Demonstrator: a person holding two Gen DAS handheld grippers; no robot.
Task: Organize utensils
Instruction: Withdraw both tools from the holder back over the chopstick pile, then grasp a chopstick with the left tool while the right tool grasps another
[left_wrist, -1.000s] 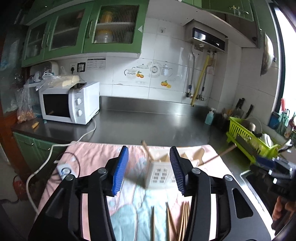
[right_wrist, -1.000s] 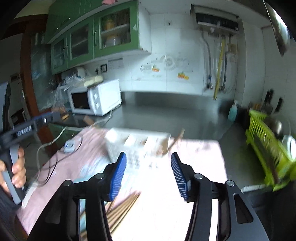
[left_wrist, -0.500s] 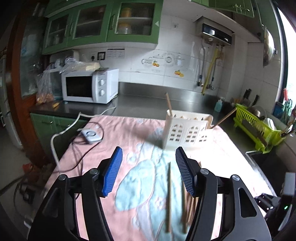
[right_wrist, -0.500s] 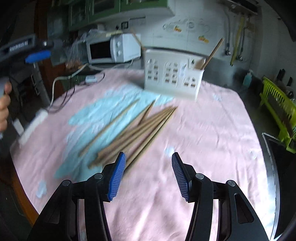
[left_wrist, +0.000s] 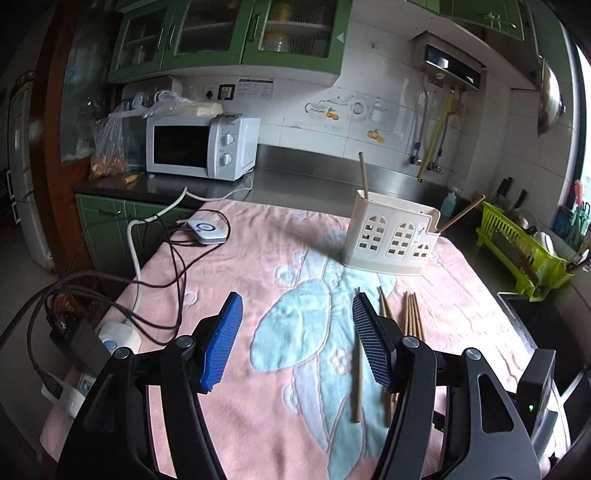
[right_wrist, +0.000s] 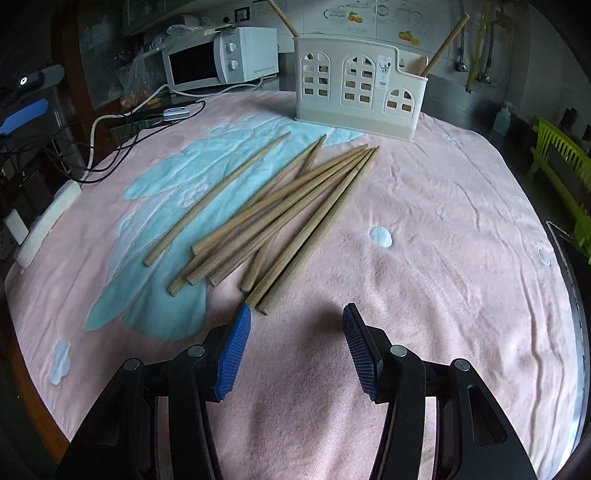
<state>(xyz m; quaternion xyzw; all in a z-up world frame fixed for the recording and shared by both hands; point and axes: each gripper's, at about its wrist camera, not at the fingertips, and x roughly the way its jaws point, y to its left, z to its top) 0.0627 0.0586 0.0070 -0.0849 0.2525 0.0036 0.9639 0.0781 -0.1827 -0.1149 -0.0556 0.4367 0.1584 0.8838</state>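
Several wooden chopsticks (right_wrist: 280, 210) lie loose on the pink and blue towel (right_wrist: 443, 240); they also show in the left wrist view (left_wrist: 410, 317). A cream utensil holder (right_wrist: 360, 88) stands behind them, also in the left wrist view (left_wrist: 393, 236), with two sticks (left_wrist: 364, 175) standing in it. My right gripper (right_wrist: 295, 345) is open and empty, low over the towel just in front of the near ends of the chopsticks. My left gripper (left_wrist: 295, 339) is open and empty, above the towel left of the chopsticks.
A white microwave (left_wrist: 201, 146) stands on the steel counter at the back left. Cables (left_wrist: 173, 266) and a small white device (left_wrist: 207, 230) lie on the towel's left side. A green dish rack (left_wrist: 521, 254) stands at the right beside a sink edge.
Both grippers have drawn back from the holder. The right gripper has dropped low toward the near ends of the chopsticks. Both stay open.
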